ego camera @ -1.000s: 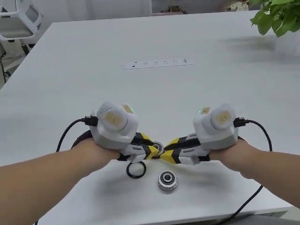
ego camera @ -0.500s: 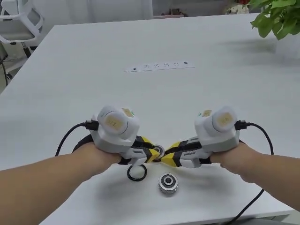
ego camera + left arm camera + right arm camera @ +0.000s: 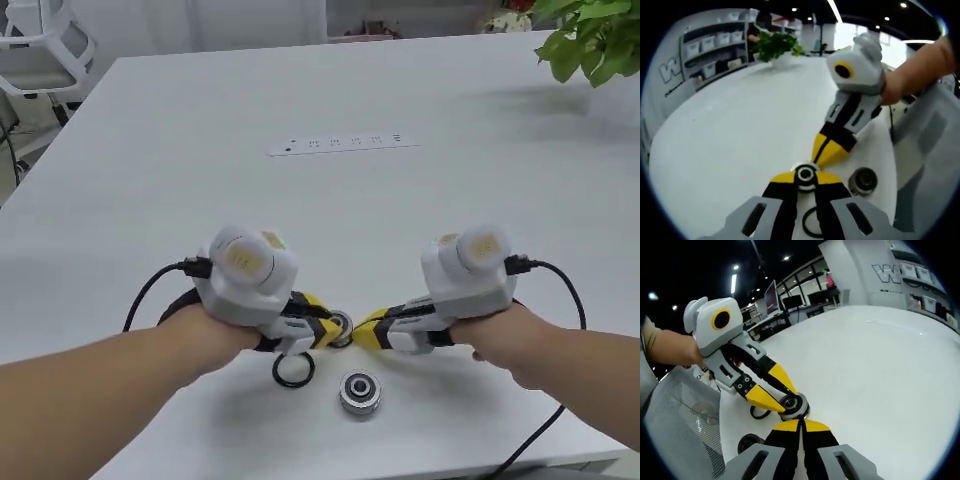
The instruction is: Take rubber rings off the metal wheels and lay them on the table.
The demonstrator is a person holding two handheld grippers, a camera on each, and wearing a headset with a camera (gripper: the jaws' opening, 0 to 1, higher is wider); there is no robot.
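Head view: left gripper clamps metal wheel just above table. Loose rubber ring and second wheel lie on table below.
Left gripper view: right gripper closed, empty, tips just beside held wheel.
Right gripper view: held wheel's dark rim likely stretchy rubber; pinch outer edge.

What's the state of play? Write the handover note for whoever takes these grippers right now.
Left gripper: shut on a small metal wheel.
Right gripper: jaws shut, tips right beside that wheel; whether they pinch its rubber I cannot tell.
On the table: one black rubber ring lies loose near the left gripper; a second wheel stands beside it and looks bare.
Done: one ring off and laid down.
Left: strip the held wheel's ring and lay it on the table.
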